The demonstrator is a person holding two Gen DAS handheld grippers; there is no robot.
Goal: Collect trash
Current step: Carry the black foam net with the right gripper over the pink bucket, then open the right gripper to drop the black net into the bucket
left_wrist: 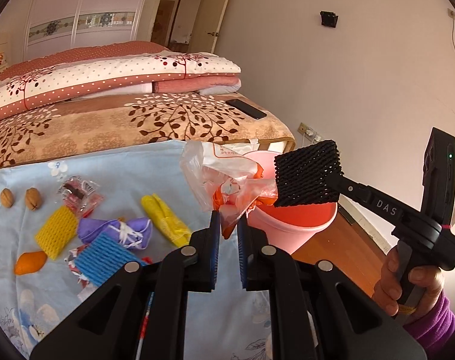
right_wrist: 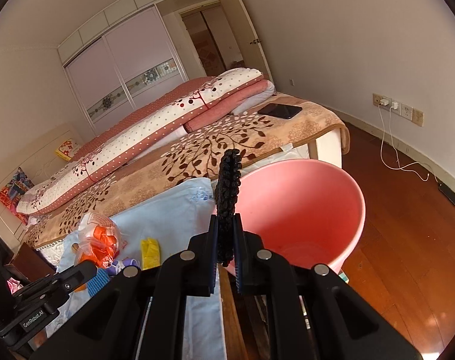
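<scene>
My left gripper (left_wrist: 228, 220) is shut on a clear and orange plastic wrapper (left_wrist: 227, 180) and holds it up beside the rim of the pink bucket (left_wrist: 287, 234). My right gripper (right_wrist: 225, 225) is shut on a black foam net (right_wrist: 227, 186), held edge-on at the bucket's left rim (right_wrist: 302, 210). In the left wrist view the net (left_wrist: 307, 174) hangs over the bucket's mouth. The wrapper also shows in the right wrist view (right_wrist: 98, 240).
On the light blue cloth (left_wrist: 122, 162) lie two walnuts (left_wrist: 20, 199), a yellow foam net (left_wrist: 56, 231), a blue foam net (left_wrist: 102, 259), a purple pouch (left_wrist: 119, 231), a yellow wrapper (left_wrist: 165, 220), an orange peel (left_wrist: 29, 262) and a candy wrapper (left_wrist: 78, 196). A phone (left_wrist: 246, 108) lies on the bed. Wooden floor is at the right.
</scene>
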